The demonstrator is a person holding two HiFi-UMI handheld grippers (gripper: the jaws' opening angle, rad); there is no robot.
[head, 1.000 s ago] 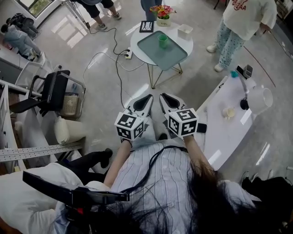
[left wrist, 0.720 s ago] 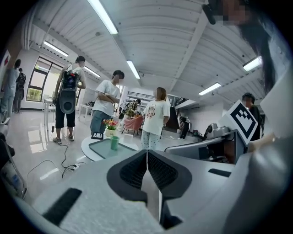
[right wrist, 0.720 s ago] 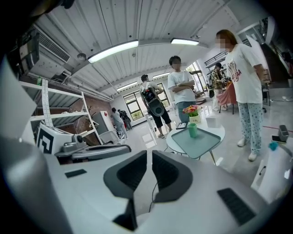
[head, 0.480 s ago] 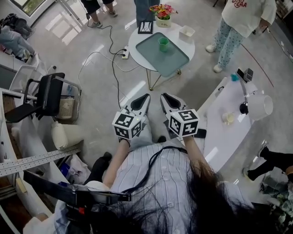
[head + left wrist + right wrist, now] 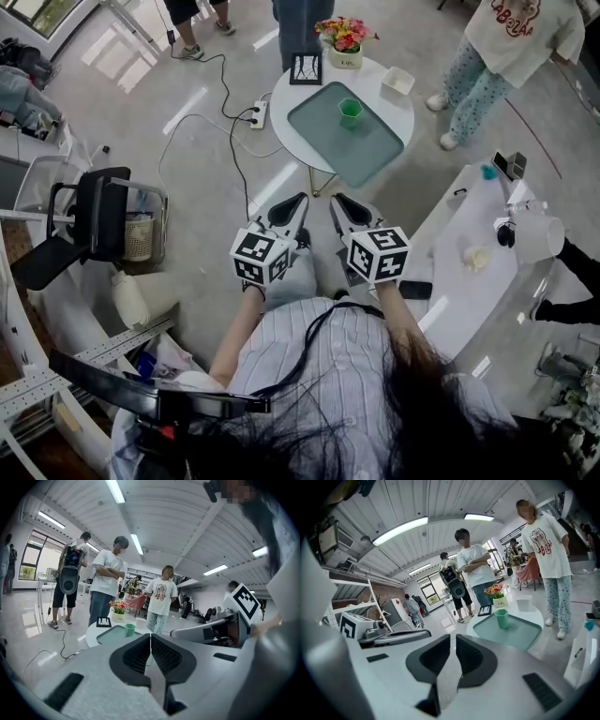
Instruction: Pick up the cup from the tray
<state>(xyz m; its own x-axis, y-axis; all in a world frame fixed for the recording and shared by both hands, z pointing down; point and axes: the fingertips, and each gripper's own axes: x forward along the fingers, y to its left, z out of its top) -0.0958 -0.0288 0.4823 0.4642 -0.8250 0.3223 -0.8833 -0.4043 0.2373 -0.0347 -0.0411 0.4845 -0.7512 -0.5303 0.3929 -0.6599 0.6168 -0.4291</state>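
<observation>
At the bottom of the head view, your own hair and striped shirt filled the frame, and your hands were lost behind the marker cubes [image 5: 262,258], so only your forearms showed. In the left gripper view the grey body of the left gripper [image 5: 150,637] cut off the near side of the tray [image 5: 112,634] and much of the round worktop [image 5: 91,632]. In the right gripper view the right gripper [image 5: 453,639] hid the tray's near edge the same way. What the small black frame [image 5: 306,68] held was too small to make out.

The green cup [image 5: 350,109] stood upright on the tray, near its far edge. A flower pot [image 5: 345,45] and a white box [image 5: 397,81] shared the round worktop beside the tray. The cup was well apart from both grippers, ahead of them across the floor. Your left fingers [image 5: 136,656] were pressed together with nothing between them, and your right fingers [image 5: 474,656] were clenched and empty too. In the left gripper view the cup sat just left of the fingertips; in the right gripper view it sat above them and to the right.
</observation>
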